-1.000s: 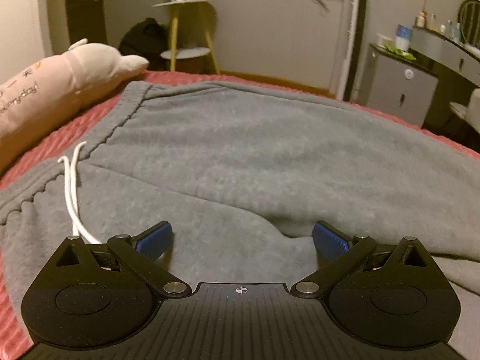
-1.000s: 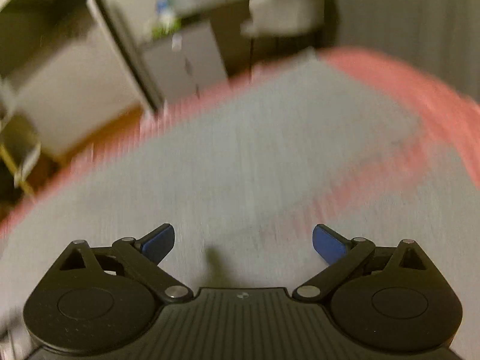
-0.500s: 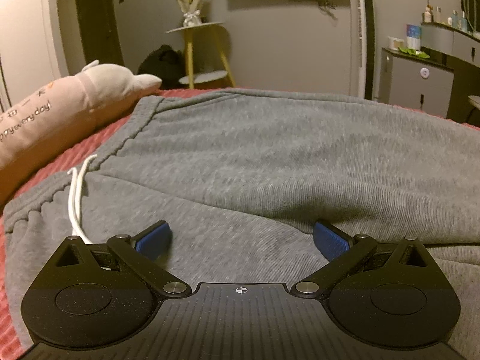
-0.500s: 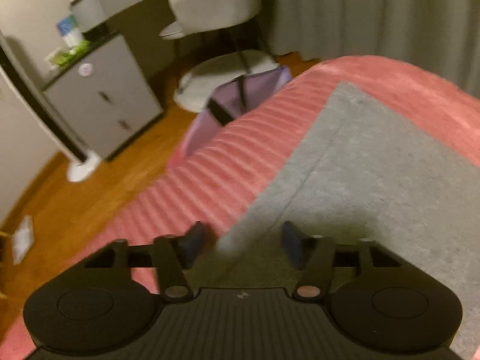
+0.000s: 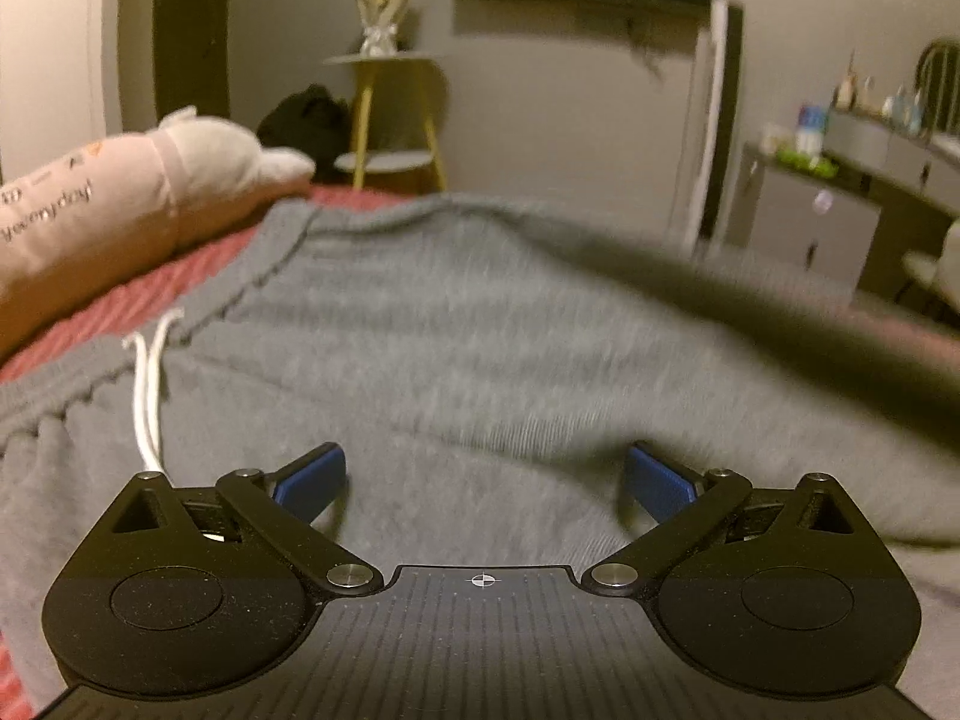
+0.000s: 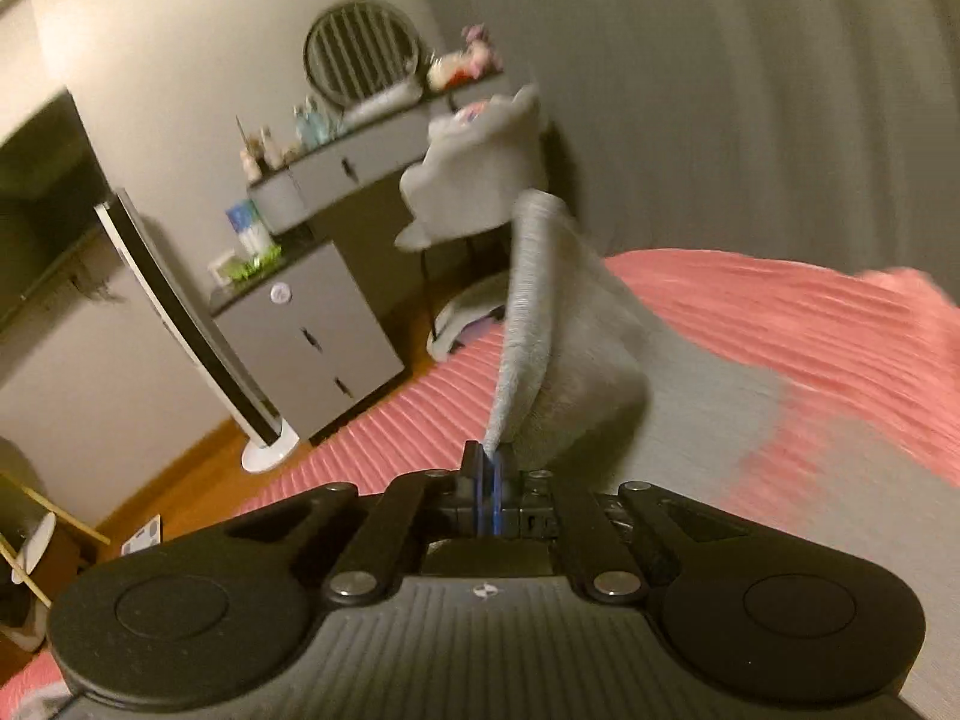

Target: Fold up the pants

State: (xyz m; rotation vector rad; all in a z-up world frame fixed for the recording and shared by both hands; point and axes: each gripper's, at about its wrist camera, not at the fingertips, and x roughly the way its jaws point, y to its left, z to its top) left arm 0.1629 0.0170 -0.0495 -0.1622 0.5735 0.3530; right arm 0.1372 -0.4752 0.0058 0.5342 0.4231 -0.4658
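We pinch the soft, floppy grey pants by the cuff in our clamped right gripper, our left gripper gaping empty.

Left wrist view: pants spread on bed, filling centre; drawstring at 9 o'clock on the waistband; long pillow at 10 o'clock on bed beside pants; stool at 12 behind bed; cabinet at 2. Left gripper over the pants at 6. Right wrist view: right gripper at 6, pant cuff pinched and rising toward 12; chair behind it; cabinet at 9.
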